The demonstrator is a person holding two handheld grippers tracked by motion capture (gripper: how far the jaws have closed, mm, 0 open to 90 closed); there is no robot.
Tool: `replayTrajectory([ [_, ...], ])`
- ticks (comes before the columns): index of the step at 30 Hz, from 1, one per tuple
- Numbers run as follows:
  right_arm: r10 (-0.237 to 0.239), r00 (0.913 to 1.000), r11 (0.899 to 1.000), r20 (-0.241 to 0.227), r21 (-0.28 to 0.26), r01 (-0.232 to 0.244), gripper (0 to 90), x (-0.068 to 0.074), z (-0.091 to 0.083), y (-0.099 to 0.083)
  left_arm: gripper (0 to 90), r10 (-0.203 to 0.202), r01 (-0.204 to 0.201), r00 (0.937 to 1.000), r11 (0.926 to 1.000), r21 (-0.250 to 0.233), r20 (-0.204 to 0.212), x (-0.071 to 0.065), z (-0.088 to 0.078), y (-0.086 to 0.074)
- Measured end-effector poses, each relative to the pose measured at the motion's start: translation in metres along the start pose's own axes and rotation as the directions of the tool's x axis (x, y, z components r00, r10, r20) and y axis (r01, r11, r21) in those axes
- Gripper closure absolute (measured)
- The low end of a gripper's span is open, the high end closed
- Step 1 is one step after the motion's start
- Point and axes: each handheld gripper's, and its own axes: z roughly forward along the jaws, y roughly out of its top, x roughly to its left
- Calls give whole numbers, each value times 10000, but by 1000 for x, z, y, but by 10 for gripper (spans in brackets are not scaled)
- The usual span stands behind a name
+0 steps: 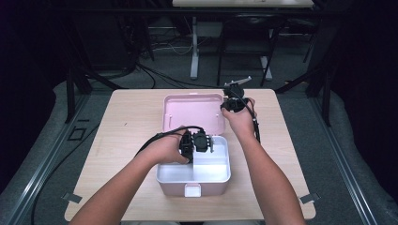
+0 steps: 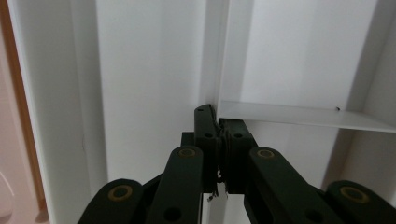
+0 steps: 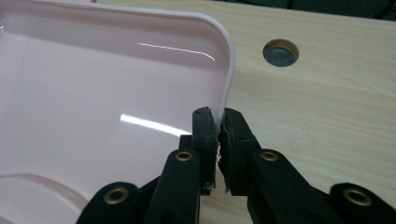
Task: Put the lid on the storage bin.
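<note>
A pink storage box (image 1: 193, 174) sits near the front edge of the worktop (image 1: 126, 117), its lid (image 1: 192, 112) swung open behind it. The left hand-held gripper (image 1: 197, 143) is down inside the white tray (image 1: 213, 171), its jaws pinched on the thin white divider (image 2: 299, 114). The right hand-held gripper (image 1: 229, 104) has its jaws clamped on the lid's rim (image 3: 227, 88) at the far right corner, pink inner face to one side and bare wood to the other.

Pink lid (image 1: 192, 112) and pink box (image 1: 178, 187) with white tray insert (image 1: 211, 169) on a pale wood-grain table (image 1: 126, 122); black grippers (image 1: 196, 143).
</note>
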Motion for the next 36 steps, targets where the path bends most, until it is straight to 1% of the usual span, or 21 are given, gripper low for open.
replayTrajectory([
  [4,-11,10000,9986,-88,-531,6,858,1,-9,-1,869,11,-11,10000,10000,2,-8,0,0,0],
  [5,-55,9992,9991,-387,-418,39,859,1,-14,-1,869,17,-17,10000,10000,0,-17,0,0,0],
  [6,-33,9998,9973,207,-727,48,860,3,-16,-3,869,16,-16,10000,10000,-4,-36,0,0,0],
  [7,-119,9995,9975,-294,-696,98,861,2,-20,-4,869,21,-21,10000,10000,0,-33,0,0,0],
  [8,-139,9999,9930,35,-1175,142,861,5,-21,-6,869,11,-11,10000,10000,-8,-42,-1,0,0],
  [9,-310,9992,9943,-262,-1027,281,861,4,-26,-7,869,20,-20,10000,10000,-1,-43,-1,0,0],
  [10,-390,9988,9930,-293,-1127,355,862,5,-29,-8,869,22,-22,10000,10000,-3,-41,-1,0,0],
  [12,-545,9982,9881,-261,-1451,502,863,6,-35,-11,869,23,-23,10000,10000,-2,-28,0,0,0],
  [13,-527,9986,9858,27,-1593,525,864,7,-38,-12,869,17,-17,10000,10000,-17,-30,0,0,0],
  [14,-558,9981,9830,-256,-1766,504,865,6,-40,-13,869,22,-22,10000,10000,-13,-27,0,0,0],
  [15,-638,9970,9838,-449,-1705,553,865,5,-44,-14,869,22,-22,10000,10000,-15,-20,0,0,0],
  [16,-664,9971,9785,-360,-1980,580,865,6,-47,-16,869,22,-22,10000,10000,-17,-23,0,0,0],
  [17,-759,9960,9792,-471,-1922,655,866,6,-50,-17,869,22,-22,10000,10000,-17,-8,0,0,0],
  [18,-758,9964,9754,-383,-2101,661,866,7,-52,-19,869,15,-15,10000,10000,-11,-1,0,0,0],
  [20,-878,9944,9716,-582,-2251,726,868,7,-57,-23,869,11,-11,10000,10000,-2,14,0,0,0],
  [23,-960,9937,9602,-575,-2686,772,870,8,-63,-29,869,9,-9,10000,10000,-4,19,0,0,0],
  [28,-1278,9891,9473,-732,-3045,999,871,9,-75,-39,869,42,-42,10000,10000,-24,-60,0,0,0],
  [30,-1294,9893,9426,-667,-3180,1019,871,9,-77,-42,868,36,-36,10000,10000,-3,-78,0,0,0],
  [31,-1360,9878,9422,-760,-3181,1052,871,10,-79,-43,868,22,-22,10000,10000,4,-95,-1,0,0],
  [33,-1450,9878,9352,-573,-3339,1179,871,11,-81,-47,868,44,-44,9999,10000,14,-122,-1,0,0],
  [36,-1575,9859,9285,-559,-3485,1285,871,13,-86,-52,868,64,-63,9999,10000,48,-129,-1,0,1],
])
